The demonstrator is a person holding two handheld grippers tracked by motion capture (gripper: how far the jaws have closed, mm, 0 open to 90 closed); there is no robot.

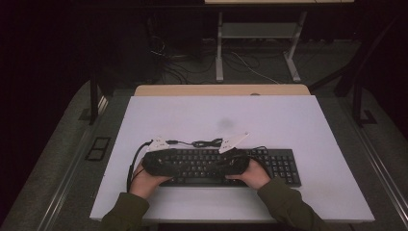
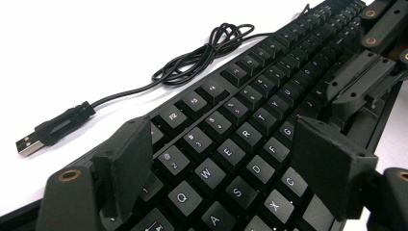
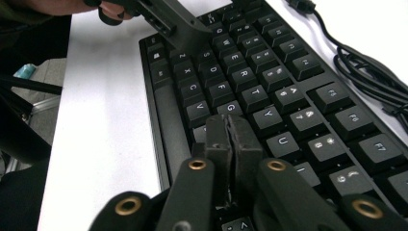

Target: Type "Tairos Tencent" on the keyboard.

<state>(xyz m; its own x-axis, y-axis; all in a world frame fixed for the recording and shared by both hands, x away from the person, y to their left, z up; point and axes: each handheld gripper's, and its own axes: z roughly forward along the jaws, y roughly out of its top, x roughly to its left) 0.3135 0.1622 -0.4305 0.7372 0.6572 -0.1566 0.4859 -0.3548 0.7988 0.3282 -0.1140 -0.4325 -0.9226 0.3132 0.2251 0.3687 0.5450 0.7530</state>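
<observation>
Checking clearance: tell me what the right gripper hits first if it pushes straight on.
Probably the black keyboard: the right gripper, jaws shut, points down at the keys near H, though contact is unclear.

Parted tongs [image 2: 231, 163] over keyboard [image 2: 250, 110] (black)

The black plastic keyboard [image 2: 250, 139] has matt, slightly grainy keycaps with pale printed legends, and its frame looks like the same dull plastic. Its thin black cable [image 2: 202, 53] has a smooth rubbery sheath with a faint sheen, ending in a USB plug [image 2: 45, 137] of moulded black plastic with a bright metal tip. The left gripper [image 2: 231, 168] has matt black jaws of rough, layered-looking plastic (the texture resembles printed parts), with brass-coloured metal eyelets in the arms. The right gripper [image 3: 230, 132] shows the same coarse black finish and shiny brass rings. The white table top [image 1: 269, 115] looks smooth and matt, with a wooden edge at the far side.
</observation>
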